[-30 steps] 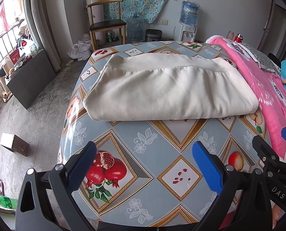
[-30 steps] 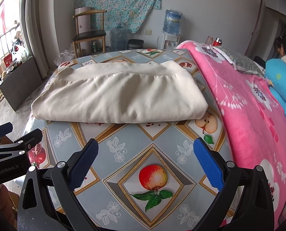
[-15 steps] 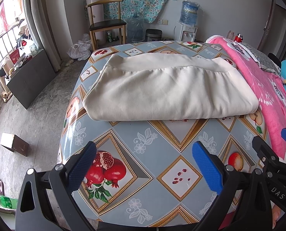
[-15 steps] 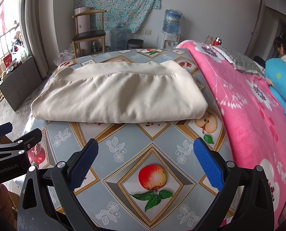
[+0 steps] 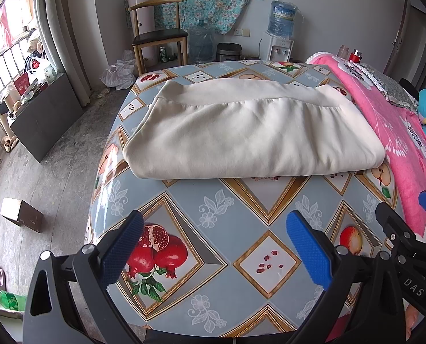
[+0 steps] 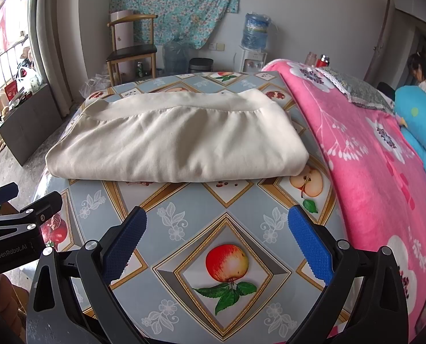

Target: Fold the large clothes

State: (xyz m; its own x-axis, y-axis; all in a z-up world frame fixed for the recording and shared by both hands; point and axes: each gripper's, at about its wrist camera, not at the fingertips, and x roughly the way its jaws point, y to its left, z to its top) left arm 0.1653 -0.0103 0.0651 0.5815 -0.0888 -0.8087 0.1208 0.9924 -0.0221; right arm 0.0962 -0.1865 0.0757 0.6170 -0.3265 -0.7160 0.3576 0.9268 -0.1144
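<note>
A cream garment (image 5: 250,134) lies folded into a thick flat rectangle across the far half of the table (image 5: 241,215), its banded hem along the far edge. The same garment (image 6: 178,140) fills the middle of the right wrist view. My left gripper (image 5: 213,220) hovers open above the near part of the tablecloth, well short of the garment's near fold, nothing between its blue pads. My right gripper (image 6: 217,218) is likewise open and empty over the apple print (image 6: 227,263), to the right of the left one. Each gripper's body shows at the edge of the other's view.
A pink floral blanket (image 6: 370,157) covers a bed against the table's right side, with a blue pillow (image 6: 419,114) and a person beyond it. A wooden chair (image 5: 158,34), water dispenser (image 5: 280,37) and bins stand by the far wall. A small box (image 5: 20,215) sits on the floor at left.
</note>
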